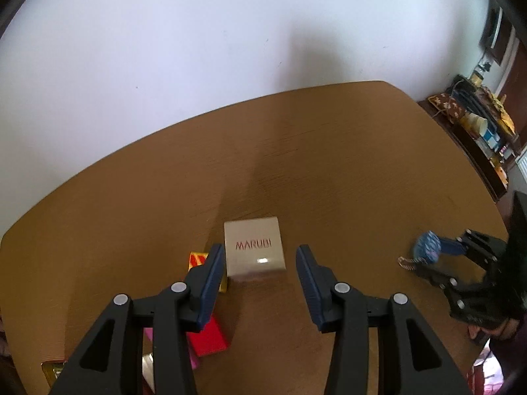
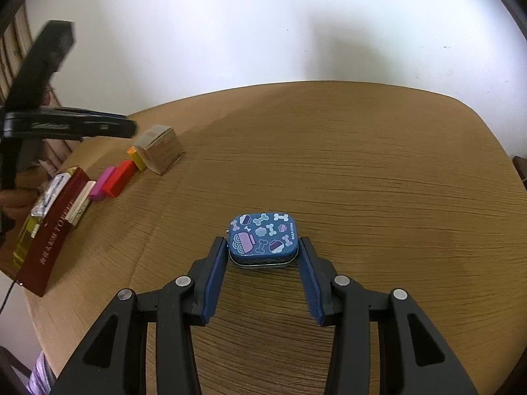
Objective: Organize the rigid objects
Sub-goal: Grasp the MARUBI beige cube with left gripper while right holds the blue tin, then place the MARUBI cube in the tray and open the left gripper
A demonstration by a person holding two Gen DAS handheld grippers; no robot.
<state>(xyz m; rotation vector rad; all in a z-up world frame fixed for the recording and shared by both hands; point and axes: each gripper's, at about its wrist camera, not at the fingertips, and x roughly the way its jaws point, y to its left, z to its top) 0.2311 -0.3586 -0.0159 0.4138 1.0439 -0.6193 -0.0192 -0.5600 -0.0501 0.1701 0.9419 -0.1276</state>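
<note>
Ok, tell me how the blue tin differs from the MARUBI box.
The blue tin has rounded corners and cartoon bone prints; the MARUBI box is square-edged, pale, with only red lettering. The tin sits between the right gripper fingertips; the box lies ahead of the open left gripper. Both rest on the table.

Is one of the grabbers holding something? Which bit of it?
The right hand-held gripper holds the blue tin by its two short sides, near its front edge. The left hand-held gripper is open and holds nothing.
</note>
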